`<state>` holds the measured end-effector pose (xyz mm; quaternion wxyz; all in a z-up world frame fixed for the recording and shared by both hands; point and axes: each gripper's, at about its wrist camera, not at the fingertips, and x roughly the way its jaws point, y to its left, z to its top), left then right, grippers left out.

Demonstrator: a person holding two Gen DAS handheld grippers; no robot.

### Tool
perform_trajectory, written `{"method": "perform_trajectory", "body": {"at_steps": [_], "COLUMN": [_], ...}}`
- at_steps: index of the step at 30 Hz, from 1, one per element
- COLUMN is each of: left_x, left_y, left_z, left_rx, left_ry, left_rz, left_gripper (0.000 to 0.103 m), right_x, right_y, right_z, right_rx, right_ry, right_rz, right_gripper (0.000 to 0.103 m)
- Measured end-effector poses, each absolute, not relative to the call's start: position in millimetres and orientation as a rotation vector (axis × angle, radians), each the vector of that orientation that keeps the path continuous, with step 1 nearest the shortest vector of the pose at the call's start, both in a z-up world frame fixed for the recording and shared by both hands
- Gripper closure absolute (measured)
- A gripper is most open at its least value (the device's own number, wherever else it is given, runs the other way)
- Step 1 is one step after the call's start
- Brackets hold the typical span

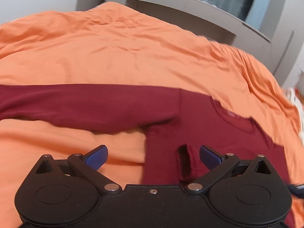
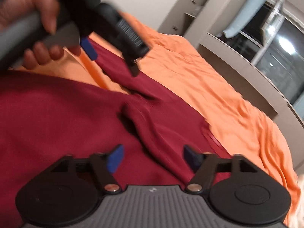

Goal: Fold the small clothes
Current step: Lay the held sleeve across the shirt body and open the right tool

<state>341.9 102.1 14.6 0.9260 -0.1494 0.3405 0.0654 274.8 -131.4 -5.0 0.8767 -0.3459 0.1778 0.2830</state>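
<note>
A dark red long-sleeved top (image 1: 201, 117) lies on the orange bedsheet (image 1: 114, 53), one sleeve (image 1: 79, 104) stretched out to the left. My left gripper (image 1: 153, 156) hovers open over the side edge of the top's body, beside a small raised fold (image 1: 185, 163). In the right wrist view the top (image 2: 47, 117) fills the lower left, with a raised ridge of cloth (image 2: 140, 127) running toward my right gripper (image 2: 153, 157), which is open just above the fabric. The left gripper (image 2: 112, 60) shows at upper left, open over the sleeve, held by a hand (image 2: 39, 9).
Grey cabinets (image 1: 190, 5) stand past the bed's far edge. A window (image 2: 281, 57) with a light blue curtain (image 2: 245, 11) is at the right. Wrinkled orange sheet (image 2: 218, 79) spreads beyond the top.
</note>
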Motion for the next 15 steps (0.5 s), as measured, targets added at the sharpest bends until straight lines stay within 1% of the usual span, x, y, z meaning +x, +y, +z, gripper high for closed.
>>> {"method": "perform_trajectory", "body": {"at_steps": [2,5,7,10,15], "left_x": [350,358,361,364,363], "left_y": [95,87,83,82,78], "left_z": [5,-7,-16,-27,-31], "left_rx": [-0.307,-0.298,-0.254,-0.224,-0.179], "left_ry": [0.714,0.754,0.797,0.855,0.863], "left_rz": [0.110,0.103,0.132,0.180,0.189], "left_gripper": [0.001,0.001,0.001,0.001,0.001], "right_x": [269,266,271,290,322], "right_y": [-159,-199,-228,-261,-291], "right_z": [-3,-7,-12,-15,-26], "right_rx": [-0.710,-0.691,-0.630,-0.528,-0.507], "right_ry": [0.376,0.386,0.400,0.466,0.516], "right_rz": [0.539,0.420,0.312,0.164,0.037], "right_gripper": [0.009,0.004,0.000,0.000,0.002]}}
